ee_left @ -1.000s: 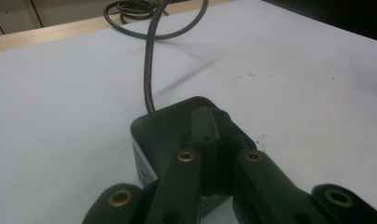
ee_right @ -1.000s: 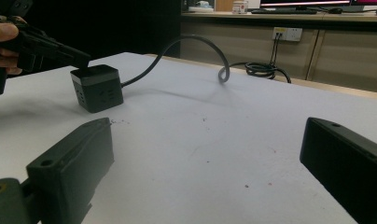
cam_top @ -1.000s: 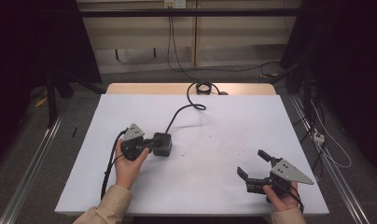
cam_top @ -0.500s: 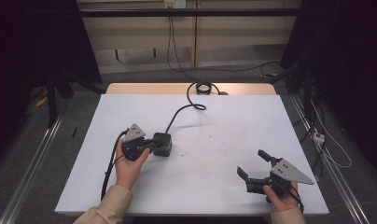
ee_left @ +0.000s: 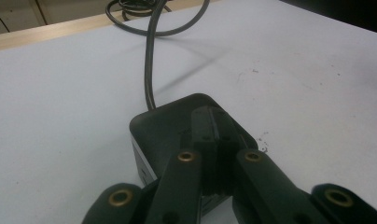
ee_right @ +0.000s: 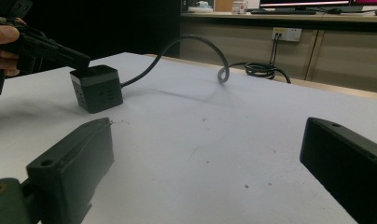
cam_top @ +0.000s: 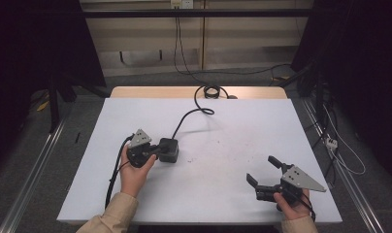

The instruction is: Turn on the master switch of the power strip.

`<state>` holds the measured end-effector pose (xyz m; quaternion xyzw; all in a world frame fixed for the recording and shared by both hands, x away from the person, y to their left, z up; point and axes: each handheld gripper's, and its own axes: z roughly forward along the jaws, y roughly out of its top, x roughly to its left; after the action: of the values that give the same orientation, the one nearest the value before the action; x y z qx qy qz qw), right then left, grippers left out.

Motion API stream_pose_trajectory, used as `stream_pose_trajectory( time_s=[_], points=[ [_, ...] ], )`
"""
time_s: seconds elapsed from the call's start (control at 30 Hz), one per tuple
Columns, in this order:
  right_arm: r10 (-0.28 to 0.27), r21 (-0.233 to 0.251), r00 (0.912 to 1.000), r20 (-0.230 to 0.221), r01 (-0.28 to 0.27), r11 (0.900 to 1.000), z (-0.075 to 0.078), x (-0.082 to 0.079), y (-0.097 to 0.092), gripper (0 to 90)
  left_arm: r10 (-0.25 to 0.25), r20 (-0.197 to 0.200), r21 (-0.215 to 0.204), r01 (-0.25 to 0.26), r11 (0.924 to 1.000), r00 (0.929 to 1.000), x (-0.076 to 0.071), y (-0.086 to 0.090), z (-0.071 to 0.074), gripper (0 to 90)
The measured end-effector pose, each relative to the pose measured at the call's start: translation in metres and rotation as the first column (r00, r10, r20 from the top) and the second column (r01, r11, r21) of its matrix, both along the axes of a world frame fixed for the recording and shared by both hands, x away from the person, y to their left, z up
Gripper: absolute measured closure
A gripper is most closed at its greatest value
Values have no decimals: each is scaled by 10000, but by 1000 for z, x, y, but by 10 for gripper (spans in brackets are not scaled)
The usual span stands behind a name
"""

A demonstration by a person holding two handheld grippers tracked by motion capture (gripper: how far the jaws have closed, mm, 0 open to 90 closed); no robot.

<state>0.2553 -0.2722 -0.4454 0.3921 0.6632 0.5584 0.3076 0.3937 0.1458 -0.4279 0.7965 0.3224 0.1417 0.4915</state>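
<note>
The left gripper point(cam_top: 153, 151), jaws closed together and holding nothing, pressed its tips on top of the black power cube point(cam_top: 168, 149) left of the table's point(cam_top: 242, 131) centre, likely to pin it against its cable's point(cam_top: 187, 116) pull, while the right gripper point(cam_top: 263, 174) waited wide open and empty near the front right corner.

A white table point(cam_top: 233, 121) with a bare wooden strip along its far edge carries a black cube-shaped box point(cam_top: 168, 150) left of centre. The box's dark cable point(cam_top: 187, 116) runs across the surface to a coil at the far edge.
</note>
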Motion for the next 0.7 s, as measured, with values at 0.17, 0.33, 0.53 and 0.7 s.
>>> stream_pose_trajectory(
  time_s=[0.17,0.33,0.53,0.7],
  points=[
    [-2,22,10000,-13,2,10000,0,0,0,23,25,-11,-15,-25,10000,10000,0,0,0,900],
    [-14,21,10000,-6,14,10000,0,0,0,23,87,33,16,-87,10000,10000,-1,-1,0,900],
    [-11,6,10000,-11,11,10000,0,0,0,23,103,55,104,-104,9999,9999,-1,-1,0,900],
    [-23,-2,10000,-4,23,10000,0,0,0,23,109,52,81,-109,9999,9999,-1,-1,0,900]
  ],
)
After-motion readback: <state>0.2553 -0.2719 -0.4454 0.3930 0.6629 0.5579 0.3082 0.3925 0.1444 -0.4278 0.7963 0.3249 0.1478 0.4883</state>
